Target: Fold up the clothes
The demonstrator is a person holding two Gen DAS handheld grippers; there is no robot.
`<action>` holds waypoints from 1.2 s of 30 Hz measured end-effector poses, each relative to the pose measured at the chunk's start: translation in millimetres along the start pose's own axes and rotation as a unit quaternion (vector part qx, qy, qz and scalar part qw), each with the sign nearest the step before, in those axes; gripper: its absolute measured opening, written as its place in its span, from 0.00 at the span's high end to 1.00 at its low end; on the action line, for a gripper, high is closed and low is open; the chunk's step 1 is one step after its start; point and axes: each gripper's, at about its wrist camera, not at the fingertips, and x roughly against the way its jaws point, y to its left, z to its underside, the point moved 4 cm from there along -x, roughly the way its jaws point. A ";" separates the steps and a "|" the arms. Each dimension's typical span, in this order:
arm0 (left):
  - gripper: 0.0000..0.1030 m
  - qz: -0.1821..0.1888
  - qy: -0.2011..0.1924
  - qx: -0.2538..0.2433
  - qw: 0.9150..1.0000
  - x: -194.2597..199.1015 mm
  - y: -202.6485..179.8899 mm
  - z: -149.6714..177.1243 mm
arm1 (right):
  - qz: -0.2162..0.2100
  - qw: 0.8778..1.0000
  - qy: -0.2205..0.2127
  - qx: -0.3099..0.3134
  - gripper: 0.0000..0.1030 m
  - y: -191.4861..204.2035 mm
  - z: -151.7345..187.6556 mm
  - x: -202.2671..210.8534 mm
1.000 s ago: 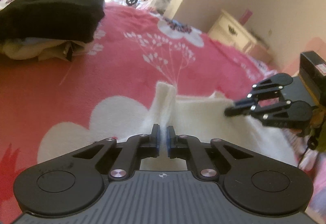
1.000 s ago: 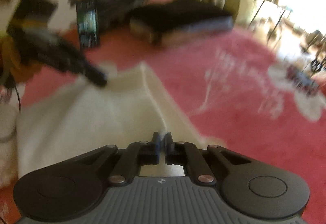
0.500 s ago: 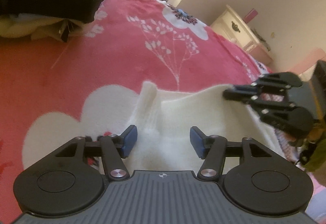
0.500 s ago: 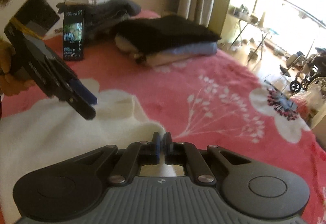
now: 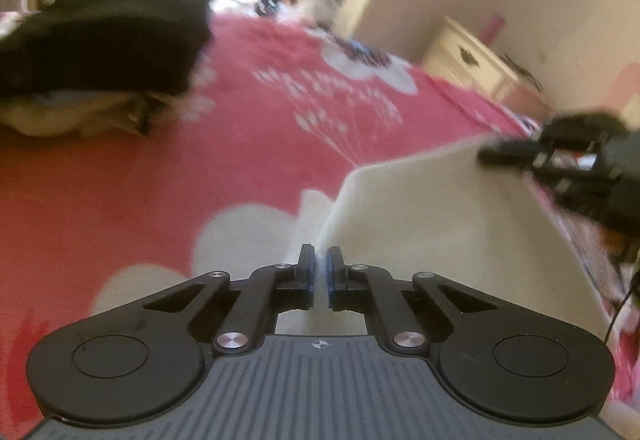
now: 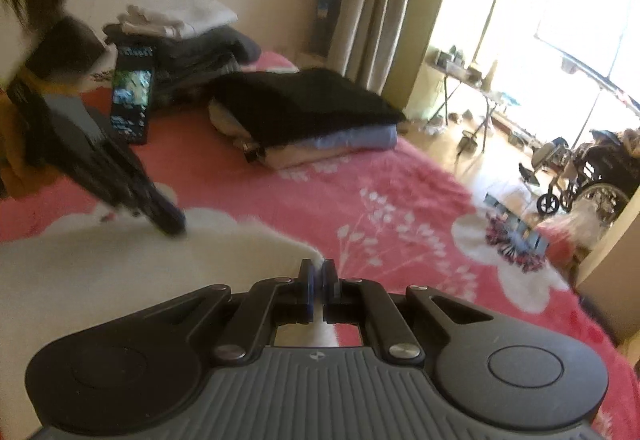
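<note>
Both claws are clamped on the cream garment: left claw (image 5: 321, 268) on one edge, right claw (image 6: 318, 276) on a corner, the cloth raised off the pink bed (image 5: 120, 180). I'd keep it taut and level, landing edges squarely together

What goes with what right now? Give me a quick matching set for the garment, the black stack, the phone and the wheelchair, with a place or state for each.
Things:
1. white garment
2. black stack
3. phone
4. wheelchair

Places or states:
A. on the floor by the bright window
B. propped upright against a grey clothes pile
C. pinched at its edge by both hand-held grippers
D. folded, lying on the pink blanket

Pairs: 1-C, 2-D, 3-B, 4-A
</note>
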 end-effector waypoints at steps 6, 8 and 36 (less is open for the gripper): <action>0.95 -0.042 0.026 -0.014 0.999 -19.4 0.9 8.9 | 0.022 0.999 0.033 0.004 0.95 5.4 28.3 -56.1; 0.94 -0.055 0.029 -0.023 0.998 -23.2 -2.5 8.8 | 0.045 0.998 0.018 -0.039 0.84 -14.6 25.7 -41.8; 0.93 -0.115 0.020 -0.069 0.991 -27.6 -19.5 12.0 | 0.168 0.937 0.042 -0.304 0.92 -104.9 142.0 103.5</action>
